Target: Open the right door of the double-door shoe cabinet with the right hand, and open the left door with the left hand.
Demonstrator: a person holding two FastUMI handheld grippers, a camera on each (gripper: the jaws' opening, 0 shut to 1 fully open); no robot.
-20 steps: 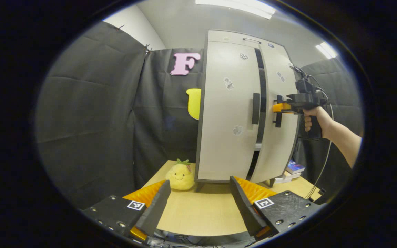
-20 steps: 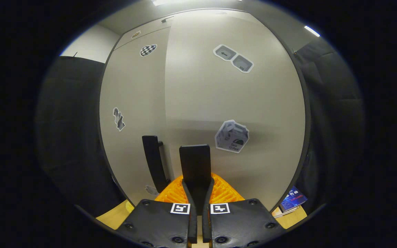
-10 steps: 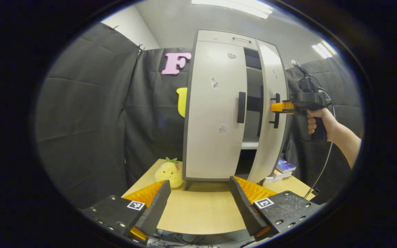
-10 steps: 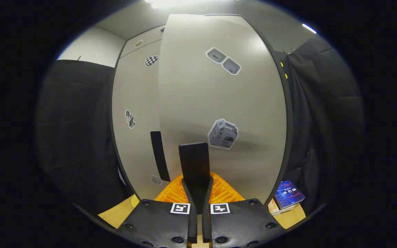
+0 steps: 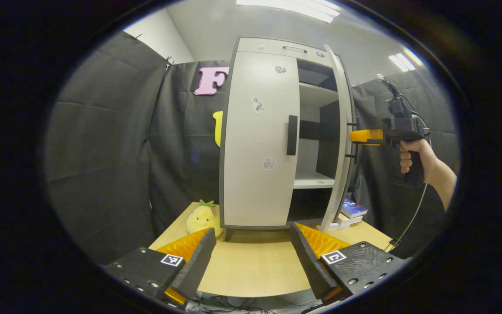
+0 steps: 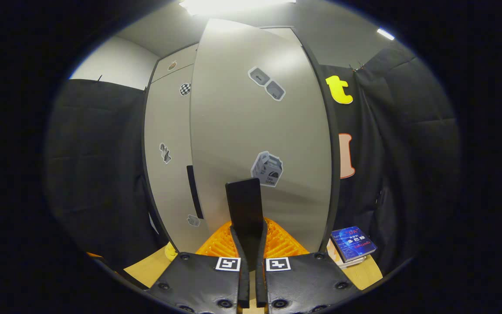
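plush pineapple (image 5: 203, 218) partly behind cabinet (image 5: 259, 139), book (image 6: 353, 243) cover text blurred

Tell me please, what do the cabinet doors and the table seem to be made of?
The cabinet doors, the right door and left door, look like laminated board with a smooth, satin pale-grey finish, judging by their soft light reflection and dark edging. The table looks like light wood or wood-look laminate, matte, with faint grain.

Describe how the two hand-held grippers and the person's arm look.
Left hand-held gripper: black plates with screws, each carrying a square black-and-white marker. Right hand-held gripper: the same plates and markers; from the left gripper view, a dark pistol-grip body trailing a thin cable. The forearm is bare, no sleeve.
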